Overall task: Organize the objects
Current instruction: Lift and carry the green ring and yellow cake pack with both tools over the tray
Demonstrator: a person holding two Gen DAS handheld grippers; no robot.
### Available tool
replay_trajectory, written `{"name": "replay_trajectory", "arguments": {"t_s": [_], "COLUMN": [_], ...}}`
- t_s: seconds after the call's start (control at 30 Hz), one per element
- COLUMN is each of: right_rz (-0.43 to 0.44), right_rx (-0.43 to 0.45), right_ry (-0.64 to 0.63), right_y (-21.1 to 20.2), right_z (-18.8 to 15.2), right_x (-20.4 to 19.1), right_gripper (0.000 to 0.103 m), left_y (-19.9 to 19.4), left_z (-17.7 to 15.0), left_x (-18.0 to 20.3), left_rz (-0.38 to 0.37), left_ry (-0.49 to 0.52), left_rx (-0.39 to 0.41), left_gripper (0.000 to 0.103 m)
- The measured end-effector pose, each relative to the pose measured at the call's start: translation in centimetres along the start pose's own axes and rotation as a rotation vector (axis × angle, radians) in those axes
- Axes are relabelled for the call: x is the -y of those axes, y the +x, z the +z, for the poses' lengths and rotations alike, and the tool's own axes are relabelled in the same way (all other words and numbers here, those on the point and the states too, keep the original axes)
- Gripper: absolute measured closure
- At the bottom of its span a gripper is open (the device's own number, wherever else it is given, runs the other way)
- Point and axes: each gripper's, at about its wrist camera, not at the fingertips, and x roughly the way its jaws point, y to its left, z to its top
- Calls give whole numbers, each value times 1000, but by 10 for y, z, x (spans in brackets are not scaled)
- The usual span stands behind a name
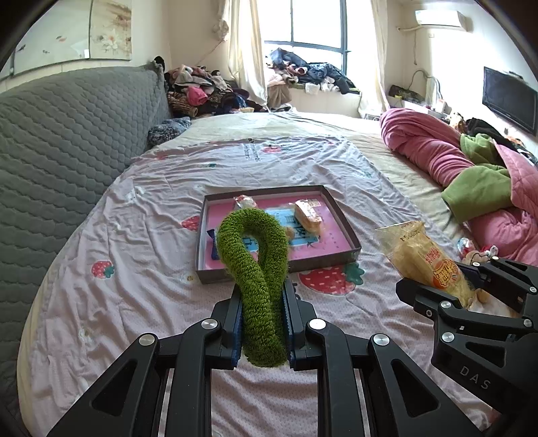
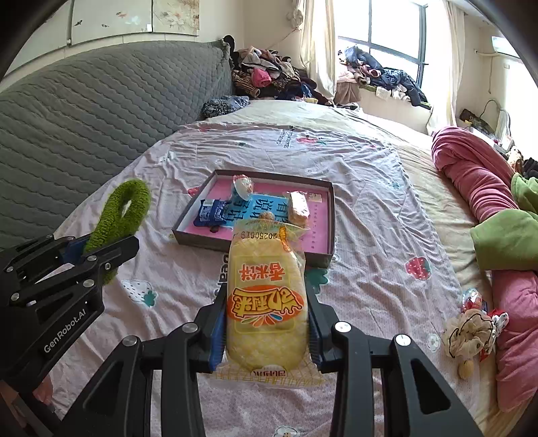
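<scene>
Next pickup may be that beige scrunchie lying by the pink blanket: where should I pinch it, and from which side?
Take the beige scrunchie on its left rim, coming down from above on the open sheet side. It lies flat as a puffy ring; the pink blanket and a patterned item crowd its right edge. Both tools are full: right tool holds the snack packet.

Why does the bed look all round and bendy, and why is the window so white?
Left wrist view: the fisheye lens bulges the bed into a curve, with dark corners; the window is washed out by daylight. Right wrist view: the same bending, the window glaring white, while the yellow snack packet and the tray stay sharp.
</scene>
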Motion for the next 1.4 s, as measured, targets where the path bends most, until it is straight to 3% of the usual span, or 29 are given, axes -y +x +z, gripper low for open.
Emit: {"name": "replay_trajectory", "arguments": {"t_s": [0.63, 1.4], "right_rz": [13, 22], "right_rx": [38, 94], "right_ry": [-16, 4], "right_y": [23, 81], "right_z": [46, 83], "right_x": [9, 29], "right_gripper": [63, 63], "left_y": [38, 121], "left_z": [46, 87], "left_x": [-11, -7], "left_rz": [16, 3], "left_ry": [-7, -4], "left_rx": [27, 47], "left_gripper": [83, 83]}}
